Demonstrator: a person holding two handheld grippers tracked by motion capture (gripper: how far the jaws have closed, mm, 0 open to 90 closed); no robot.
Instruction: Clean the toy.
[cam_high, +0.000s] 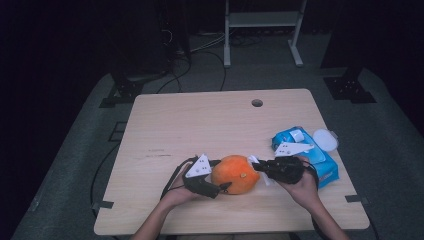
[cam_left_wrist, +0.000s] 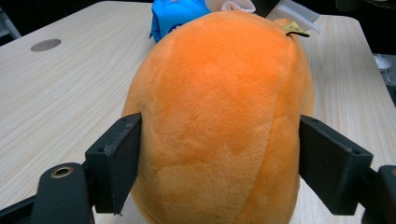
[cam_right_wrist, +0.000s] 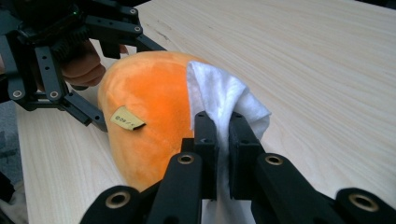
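Darkness surrounds a pale wooden worktop, where an orange plush toy lies near the person's edge, serving as the landmark. Just left of the toy, the left tongs straddle its end; in the left gripper view the two black jaws sit against the plush flanks, though whether they press in I cannot tell. Right of the toy, the right tongs are clamped shut on a white wipe, which lies against the toy's side. A small yellow tag sticks out of the plush. Beyond the toy, to its right, rests a blue wipes pack.
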